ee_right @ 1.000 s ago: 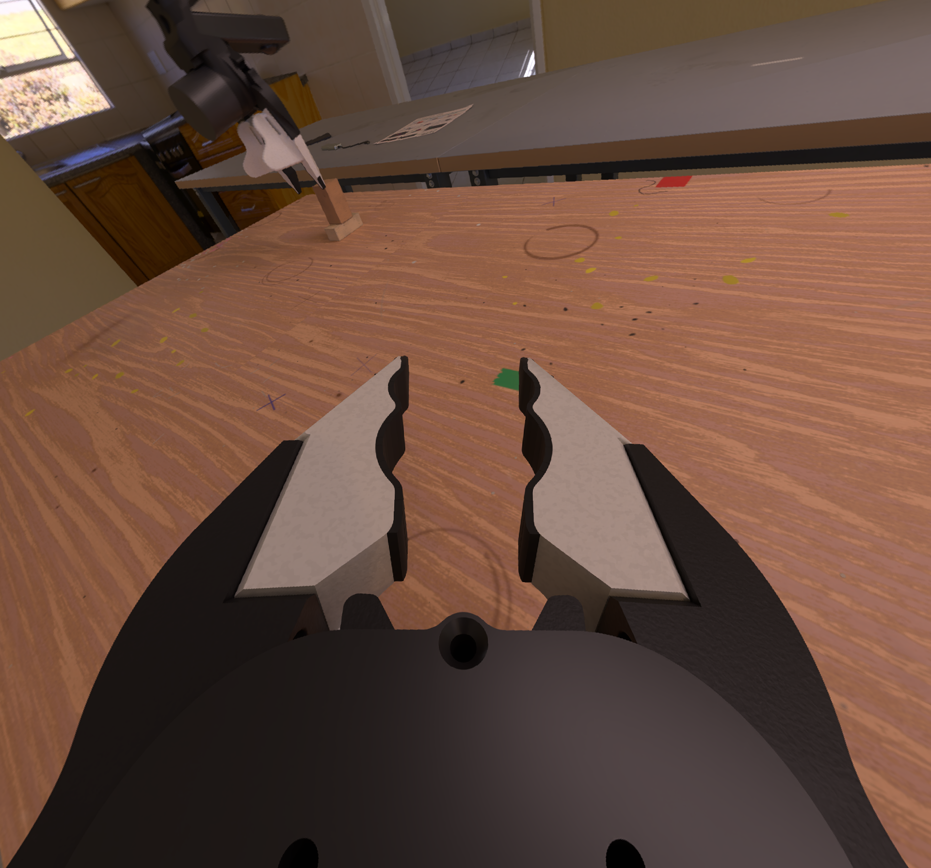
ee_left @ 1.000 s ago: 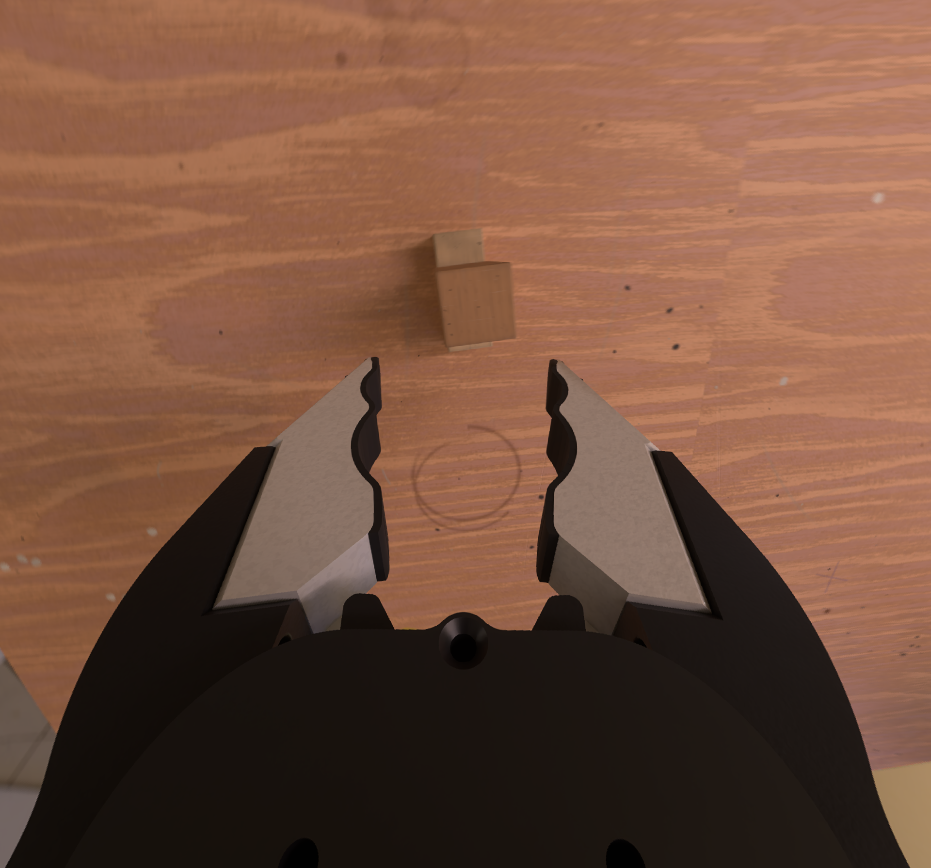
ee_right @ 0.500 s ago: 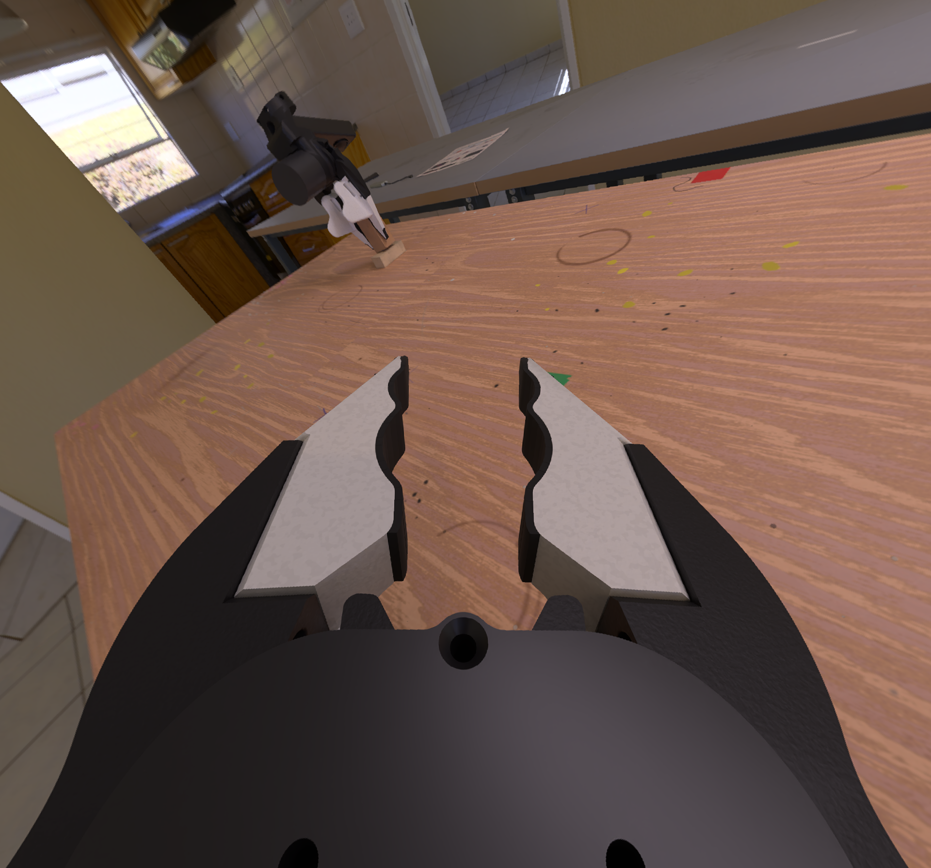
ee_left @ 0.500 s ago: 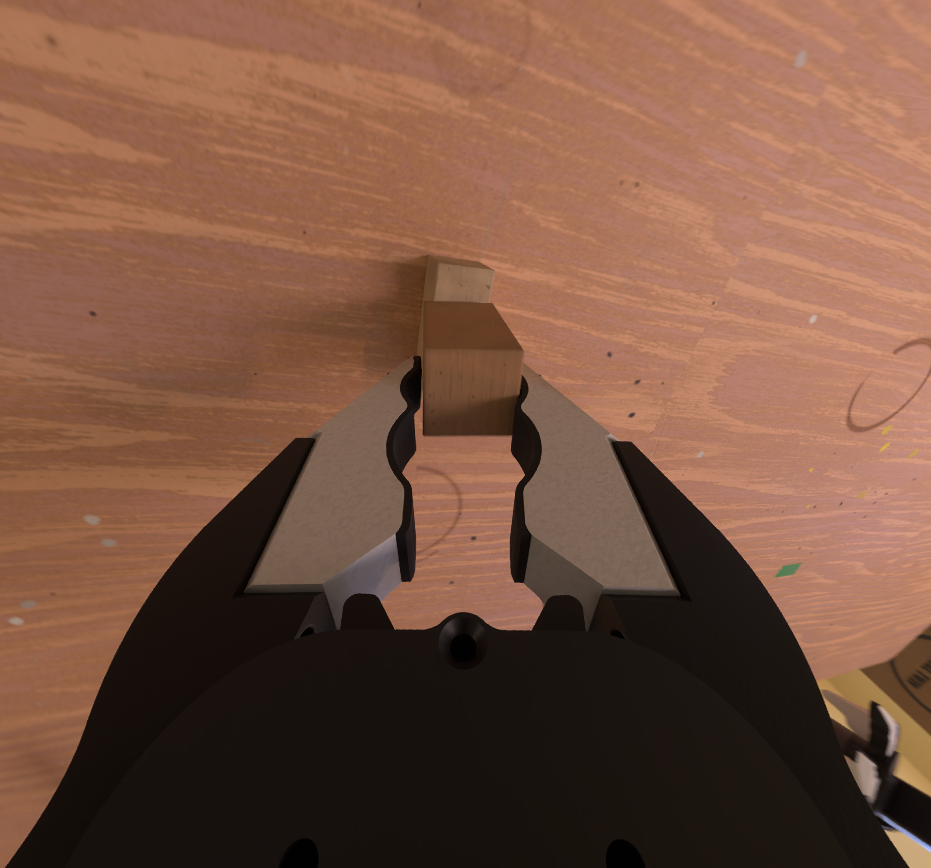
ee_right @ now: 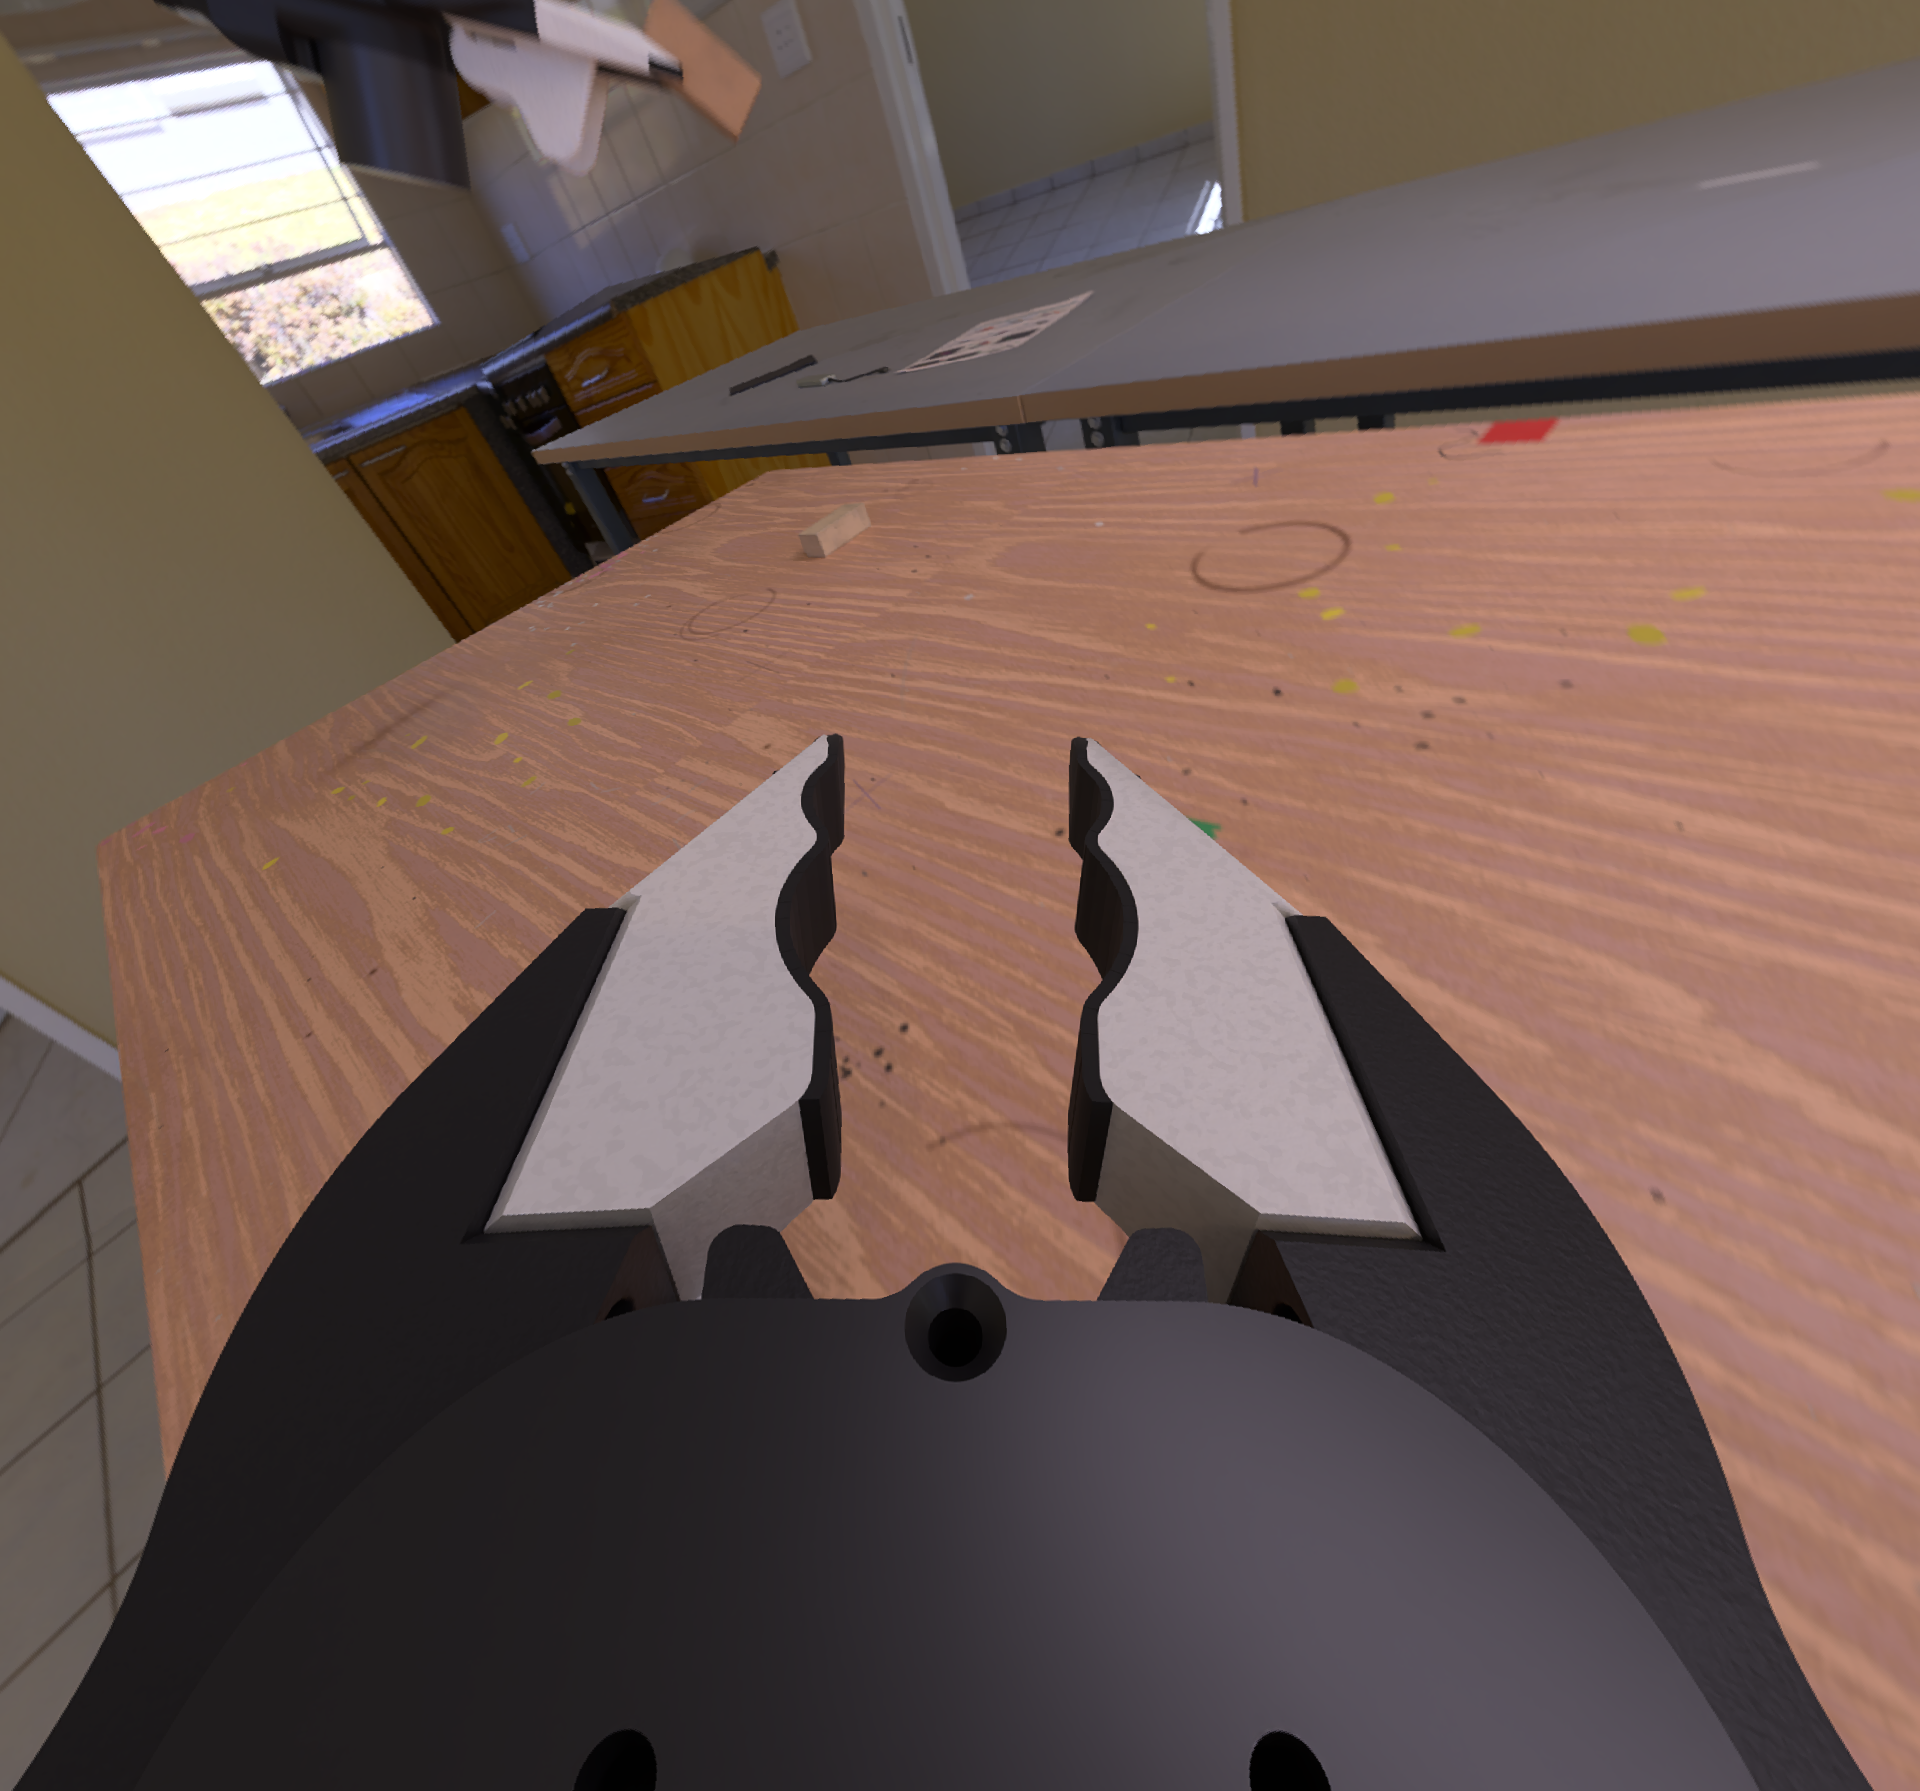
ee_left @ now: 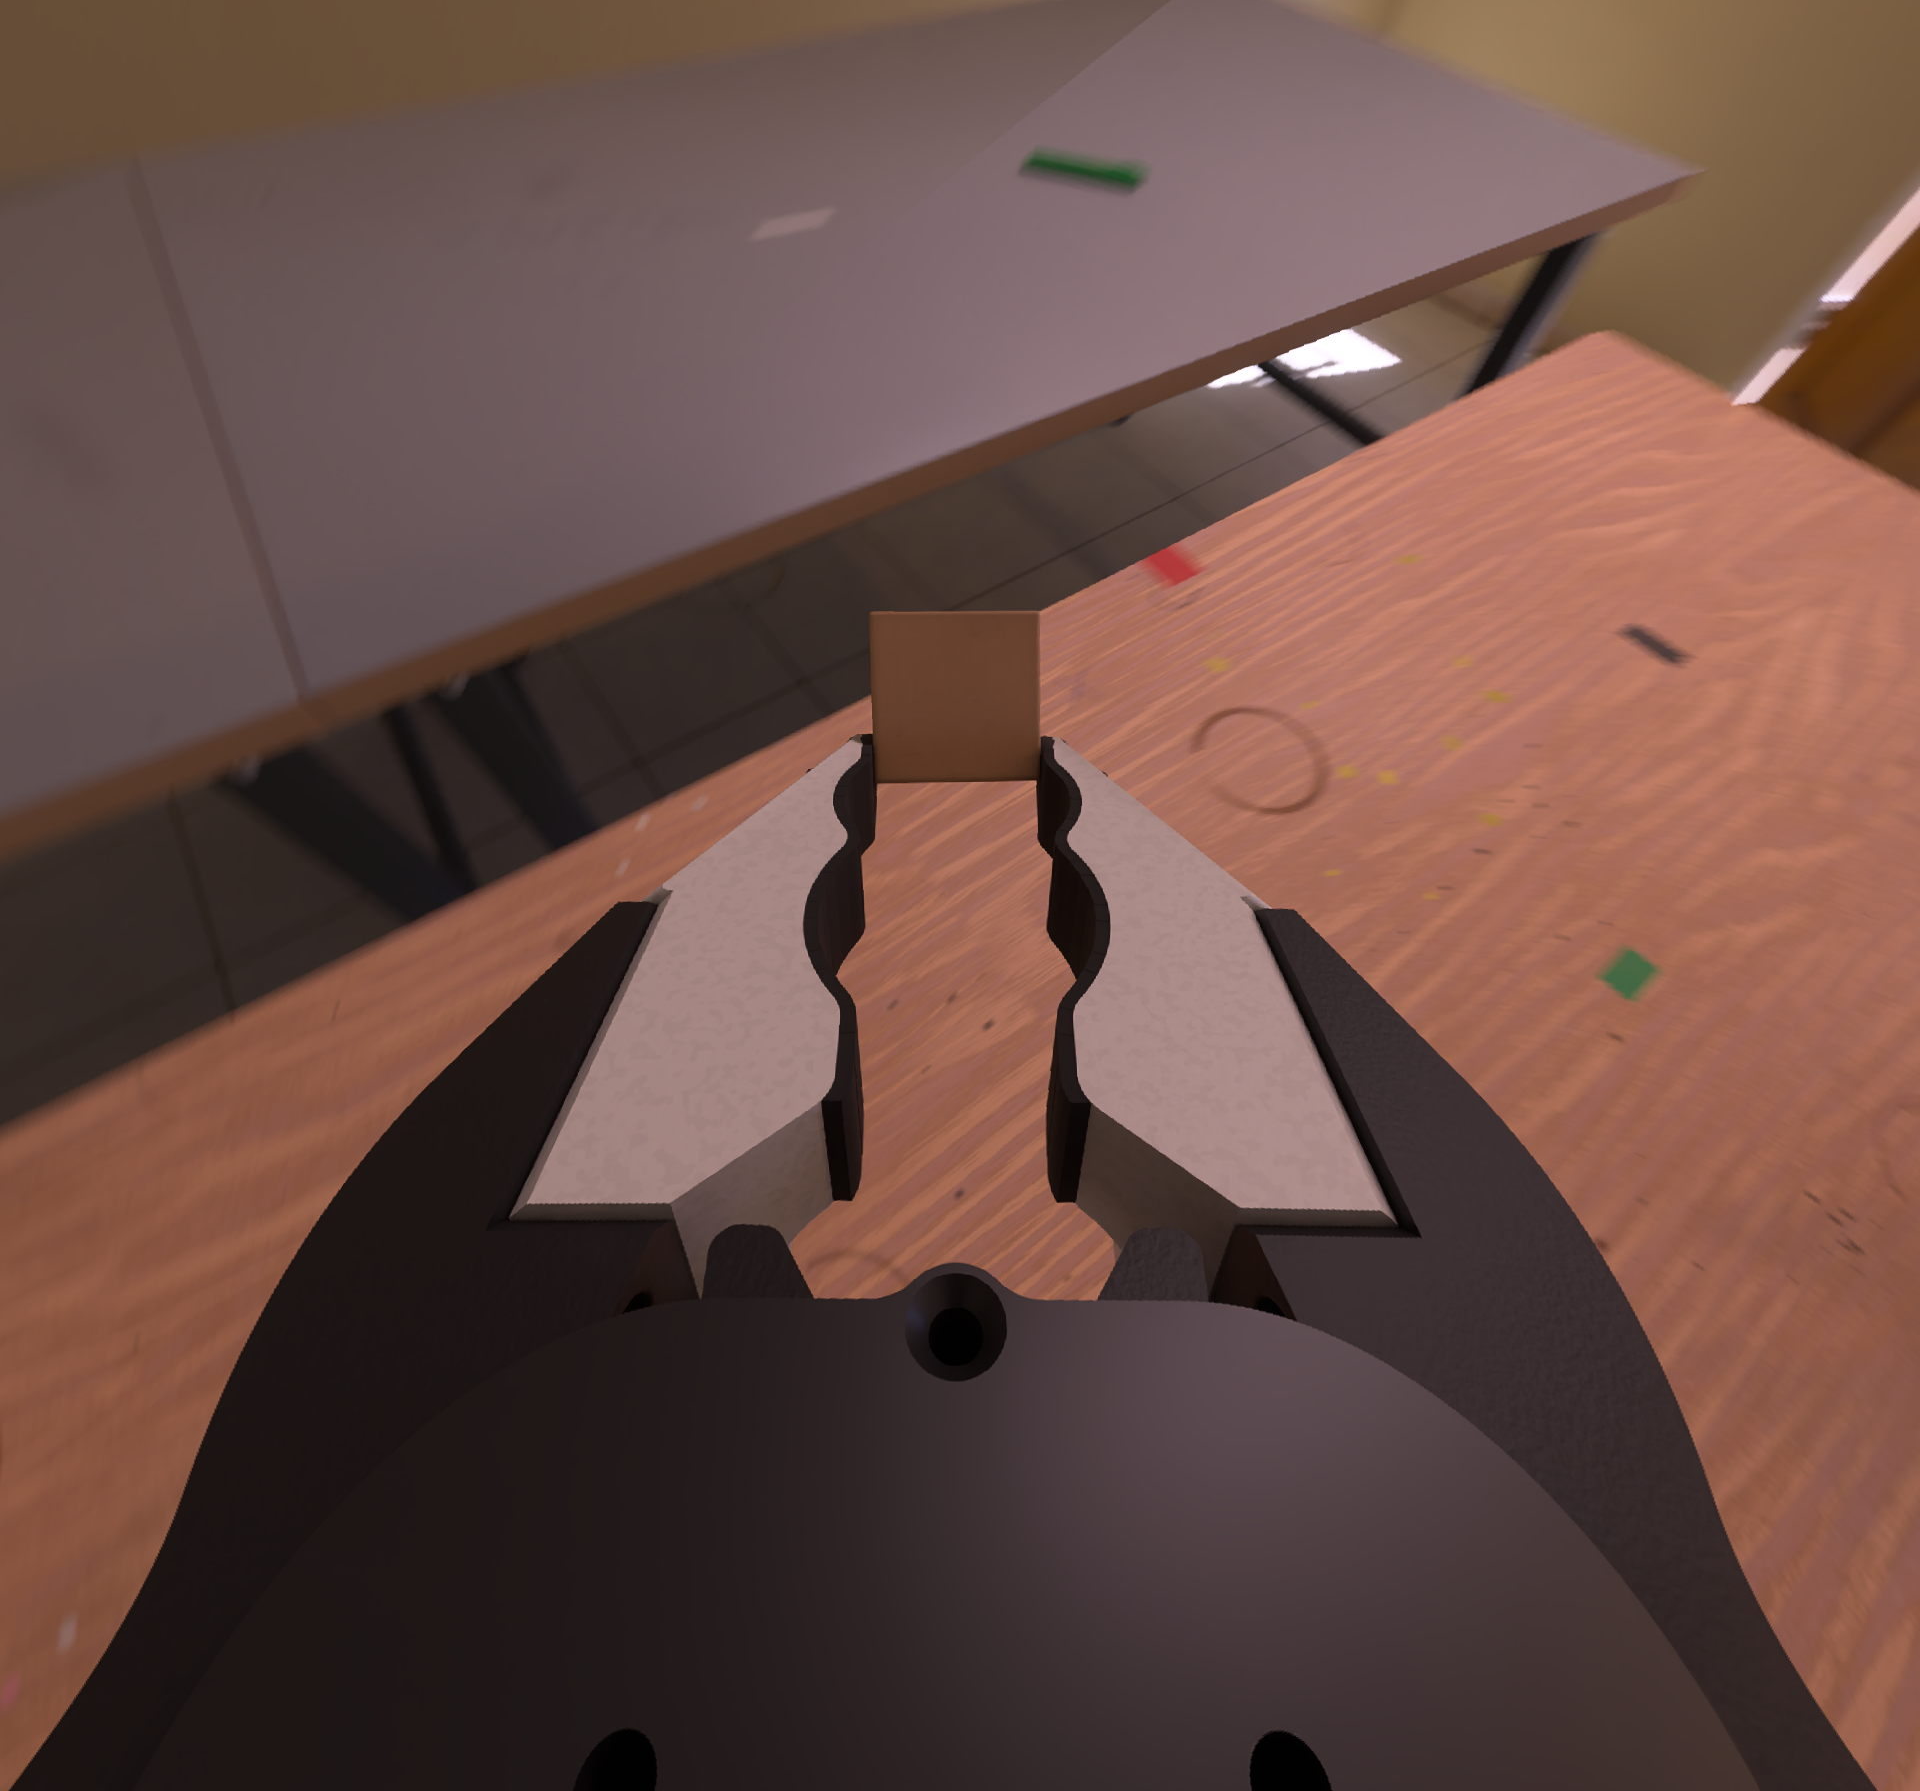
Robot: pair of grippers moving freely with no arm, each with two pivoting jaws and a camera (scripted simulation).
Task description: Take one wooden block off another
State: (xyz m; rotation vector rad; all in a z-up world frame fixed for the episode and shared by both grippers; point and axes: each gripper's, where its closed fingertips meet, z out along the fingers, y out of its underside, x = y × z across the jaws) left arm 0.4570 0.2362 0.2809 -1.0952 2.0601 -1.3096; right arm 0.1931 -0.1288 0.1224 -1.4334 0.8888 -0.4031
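A wood-grain tabletop (ee_right: 1558, 910) is filling the foreground, flecked with yellow specks and carrying a dark ring mark (ee_right: 1270, 557), a red patch (ee_right: 1517, 431) at its far edge and a green patch (ee_left: 1627, 972). Beyond it a grey table (ee_left: 623, 307) is bearing a green strip (ee_left: 1083, 171). Far left, a window (ee_right: 249, 224) is glowing above wooden cabinets (ee_right: 457, 515).

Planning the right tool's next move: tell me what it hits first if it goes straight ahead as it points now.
Probably the bare wooden table: the open right tool points slightly downward, with nothing between its fingers. The pale block lies far off to the left of that line. Depth is uncertain.
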